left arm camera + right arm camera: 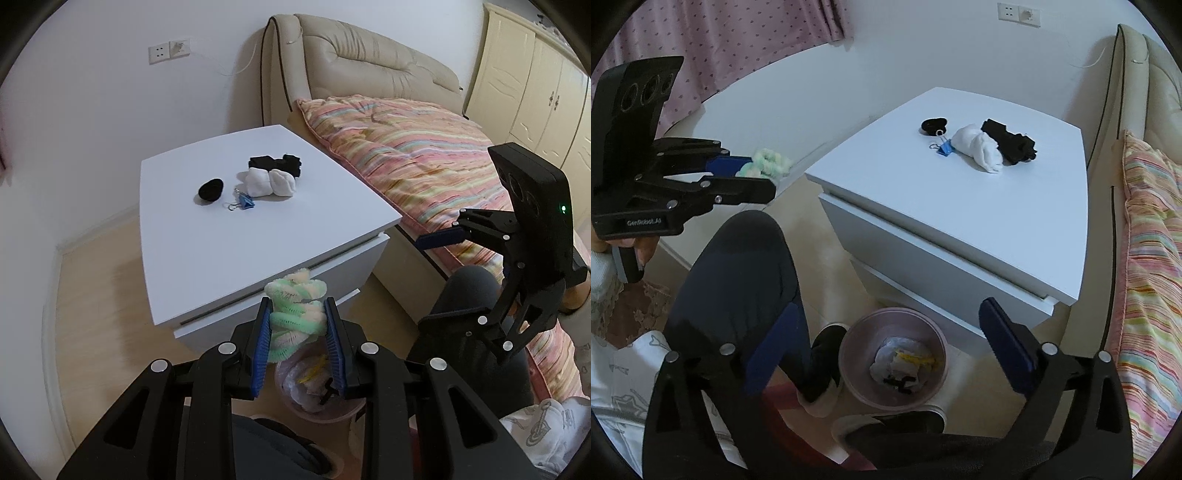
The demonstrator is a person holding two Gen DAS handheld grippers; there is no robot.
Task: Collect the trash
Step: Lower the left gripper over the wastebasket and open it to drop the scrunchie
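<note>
— Looking along the left gripper (298,347) first: its fingers (260,350) are clamped on a fuzzy green-and-peach bundle (295,317), which stands up lengthwise between the pads and pokes out past the tips.

— And the bin?

— The pink bin (314,413) sits straight below those fingertips, partly hidden by them. I'd say a plain release would drop the bundle in.

— Now the other camera?

— The right gripper (886,354) has its jaws spread wide with nothing between them. The same pink bin (849,354) lies right between its fingers (1006,347), with crumpled scraps (901,365) already inside. The left gripper (753,173) shows up and to the left of them, the bundle (768,162) at its tips.

— Which hand is nearer the load?

— The left; it already holds it.
</note>
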